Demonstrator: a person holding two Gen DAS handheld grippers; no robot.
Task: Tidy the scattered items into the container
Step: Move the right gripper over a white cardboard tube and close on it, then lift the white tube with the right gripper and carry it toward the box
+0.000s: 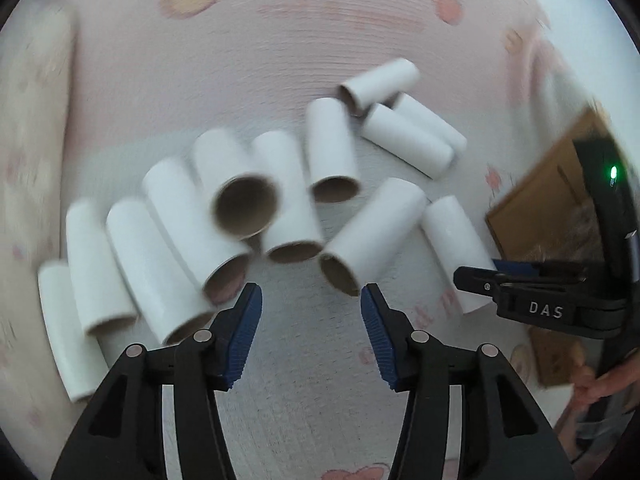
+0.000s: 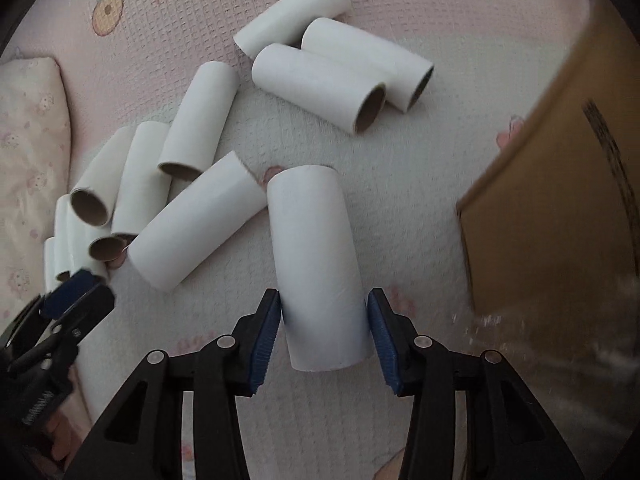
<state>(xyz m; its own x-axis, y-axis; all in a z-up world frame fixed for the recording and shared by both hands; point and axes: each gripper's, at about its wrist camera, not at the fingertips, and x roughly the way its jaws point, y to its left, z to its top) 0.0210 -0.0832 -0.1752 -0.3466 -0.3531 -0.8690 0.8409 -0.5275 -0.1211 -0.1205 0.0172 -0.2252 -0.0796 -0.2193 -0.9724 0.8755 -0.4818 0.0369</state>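
my right gripper (image 2: 323, 330) fingers straddle a white tube (image 2: 316, 264), apart, barely touching. my left gripper (image 1: 311, 334) fingers apart, empty, near tube pile (image 1: 224, 216). cardboard box (image 2: 560, 200) right.

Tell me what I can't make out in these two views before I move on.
- Cardboard box interior: right wrist view, cut off by the frame edge and blurred.
- Leftmost tubes: right wrist view, partly hidden behind the left claw.
- Right claw grip on the nearest tube: pads flank it, contact unclear.
- Raised tube: left wrist view, motion-blurred.

Pink patterned bedsheet (image 1: 280, 60), pillow (image 2: 28, 140) at left
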